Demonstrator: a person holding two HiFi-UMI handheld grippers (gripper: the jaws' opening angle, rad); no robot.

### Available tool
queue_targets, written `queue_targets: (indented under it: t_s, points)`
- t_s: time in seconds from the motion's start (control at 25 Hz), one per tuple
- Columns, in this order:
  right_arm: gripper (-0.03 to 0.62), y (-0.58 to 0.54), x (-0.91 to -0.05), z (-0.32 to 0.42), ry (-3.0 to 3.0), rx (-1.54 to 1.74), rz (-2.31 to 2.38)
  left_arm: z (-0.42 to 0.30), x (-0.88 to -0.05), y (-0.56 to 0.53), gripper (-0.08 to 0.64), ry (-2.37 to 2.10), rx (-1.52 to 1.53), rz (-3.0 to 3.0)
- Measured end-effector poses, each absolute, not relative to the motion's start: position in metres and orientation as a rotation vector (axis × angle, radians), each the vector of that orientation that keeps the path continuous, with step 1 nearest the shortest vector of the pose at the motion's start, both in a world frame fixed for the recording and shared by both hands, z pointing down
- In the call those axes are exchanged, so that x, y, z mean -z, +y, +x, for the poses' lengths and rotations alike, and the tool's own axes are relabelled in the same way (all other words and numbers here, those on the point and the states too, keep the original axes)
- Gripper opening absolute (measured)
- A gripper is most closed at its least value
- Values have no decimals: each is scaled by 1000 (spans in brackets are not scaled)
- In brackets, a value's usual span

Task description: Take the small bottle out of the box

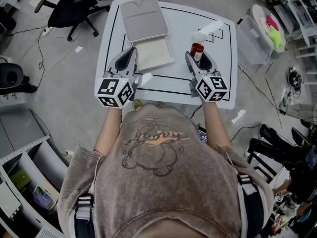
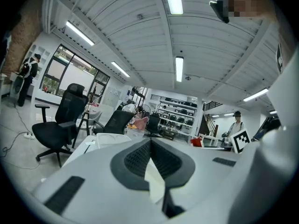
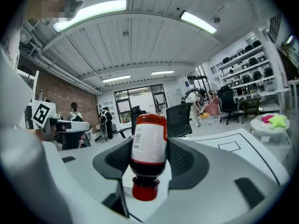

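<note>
The small bottle (image 1: 197, 50) is dark red with a white label and a red cap. My right gripper (image 1: 197, 56) is shut on it above the right half of the white table (image 1: 223, 83). In the right gripper view the bottle (image 3: 148, 146) sits between the two pads, cap end toward the camera and hanging low, with the gripper (image 3: 148, 158) closed on its labelled body. The open box (image 1: 171, 51) lies at the table's middle, its lid (image 1: 143, 19) folded back behind it. My left gripper (image 1: 132, 52) rests shut and empty at the box's near left corner; its pads (image 2: 140, 155) meet.
Black lines mark out rectangles on the table top. A black office chair (image 1: 74, 6) stands beyond the far left corner, and a clear plastic bin (image 1: 253, 44) sits off the right edge. People and more chairs are far off in both gripper views.
</note>
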State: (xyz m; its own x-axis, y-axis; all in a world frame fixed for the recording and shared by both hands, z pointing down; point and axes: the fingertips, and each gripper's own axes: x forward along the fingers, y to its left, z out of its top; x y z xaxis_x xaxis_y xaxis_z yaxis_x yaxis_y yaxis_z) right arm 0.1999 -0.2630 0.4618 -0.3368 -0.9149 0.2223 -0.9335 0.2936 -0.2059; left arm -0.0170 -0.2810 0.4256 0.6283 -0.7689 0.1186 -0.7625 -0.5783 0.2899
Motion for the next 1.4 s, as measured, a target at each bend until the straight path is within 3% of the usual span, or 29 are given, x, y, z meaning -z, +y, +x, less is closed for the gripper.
queue_targets:
  t_s: [1.4]
  points:
    - [227,-261,-464,193,-2493,-505,1762,-18,-427,-276,2,-1243,30,2513]
